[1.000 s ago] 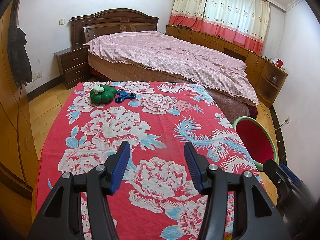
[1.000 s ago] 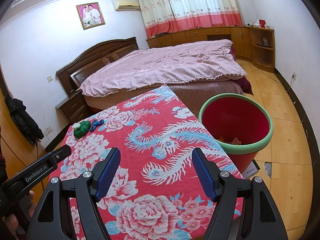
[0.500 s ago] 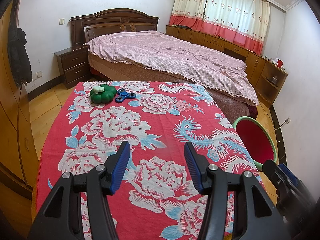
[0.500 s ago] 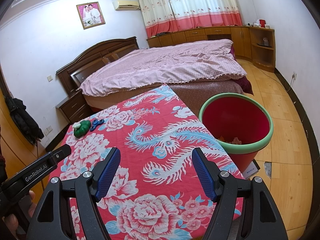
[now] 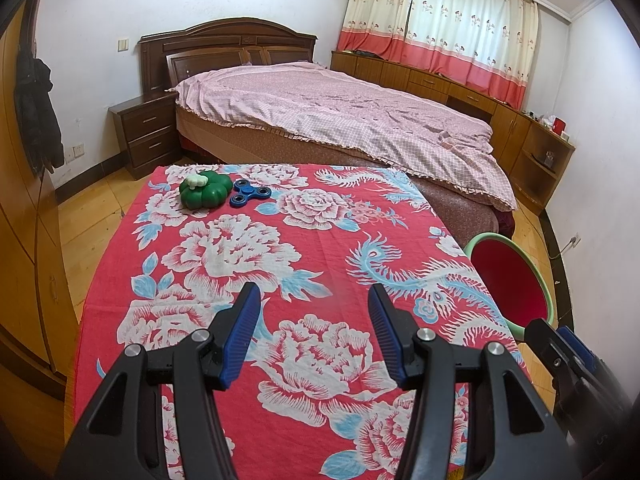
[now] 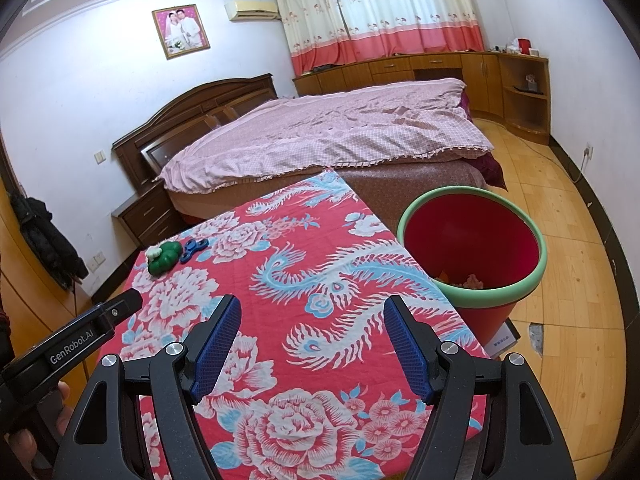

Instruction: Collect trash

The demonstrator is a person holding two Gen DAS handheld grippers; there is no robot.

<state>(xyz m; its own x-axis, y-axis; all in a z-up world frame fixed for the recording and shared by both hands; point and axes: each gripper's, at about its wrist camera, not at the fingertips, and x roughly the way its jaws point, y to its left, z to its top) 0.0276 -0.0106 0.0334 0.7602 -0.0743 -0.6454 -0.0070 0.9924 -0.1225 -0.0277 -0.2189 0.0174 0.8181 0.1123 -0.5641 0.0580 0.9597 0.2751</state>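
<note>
A red bin with a green rim (image 6: 472,248) stands on the floor at the table's right edge; some scraps lie at its bottom (image 6: 464,281). It also shows in the left wrist view (image 5: 510,280). A green pumpkin-shaped toy (image 5: 205,191) and a blue fidget spinner (image 5: 249,194) sit at the table's far left corner, also in the right wrist view (image 6: 163,257). My left gripper (image 5: 314,300) is open and empty above the near table. My right gripper (image 6: 312,312) is open and empty, beside the bin.
The table carries a red floral cloth (image 5: 320,240). A bed with a pink cover (image 5: 340,116) stands just beyond it, a nightstand (image 5: 146,134) to its left. Wooden cabinets (image 6: 440,68) line the far wall. Wood floor (image 6: 560,240) lies right of the bin.
</note>
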